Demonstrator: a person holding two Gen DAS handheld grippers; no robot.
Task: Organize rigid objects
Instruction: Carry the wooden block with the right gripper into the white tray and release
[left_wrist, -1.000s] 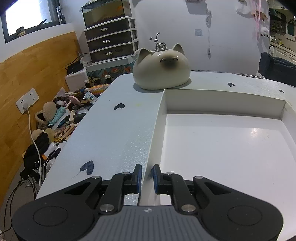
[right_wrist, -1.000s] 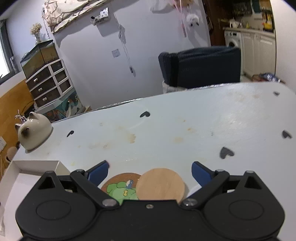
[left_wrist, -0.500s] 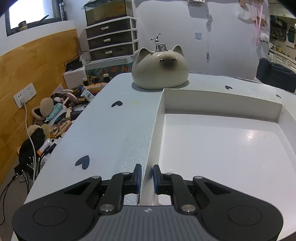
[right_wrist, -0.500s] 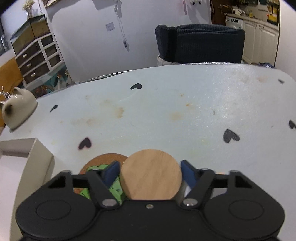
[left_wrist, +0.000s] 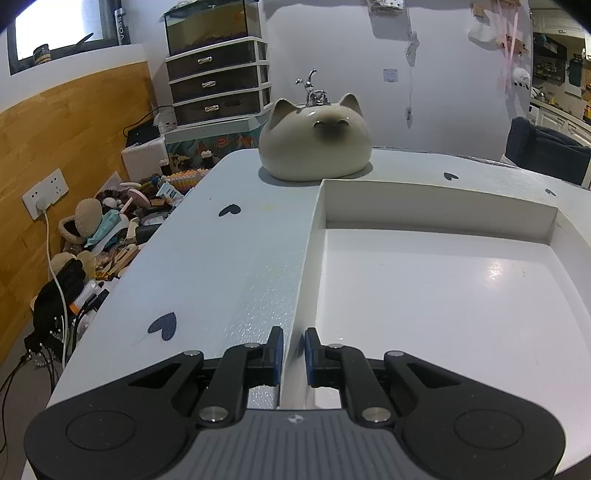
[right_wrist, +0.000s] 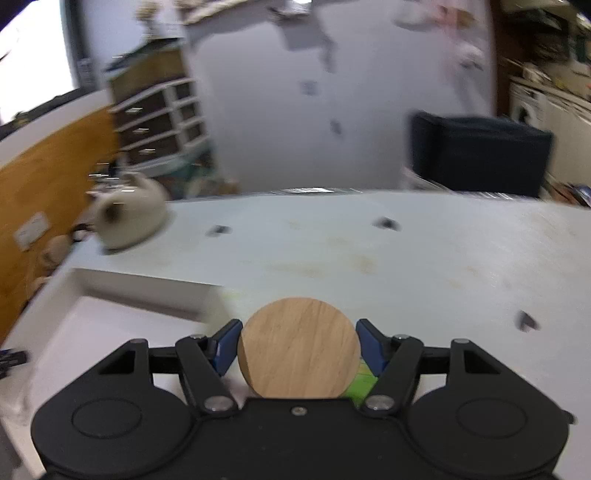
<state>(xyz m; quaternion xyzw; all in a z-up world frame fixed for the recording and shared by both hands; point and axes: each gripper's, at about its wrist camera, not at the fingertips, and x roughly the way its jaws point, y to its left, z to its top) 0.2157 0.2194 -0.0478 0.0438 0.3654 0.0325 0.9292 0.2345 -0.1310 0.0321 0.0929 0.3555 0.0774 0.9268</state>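
left view: my left fingers pinched the white tray's near-left wall, tray floor bare, cat figurine at upper centre | right view: my right fingers clamped the round wooden disc at lower centre, green-printed piece peeking beneath, tray corner at left, blurred table

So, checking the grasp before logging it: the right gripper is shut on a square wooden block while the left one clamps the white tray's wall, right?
Not square: the right wrist view shows the right gripper shut on a round wooden disc. The left gripper does clamp the white tray wall.
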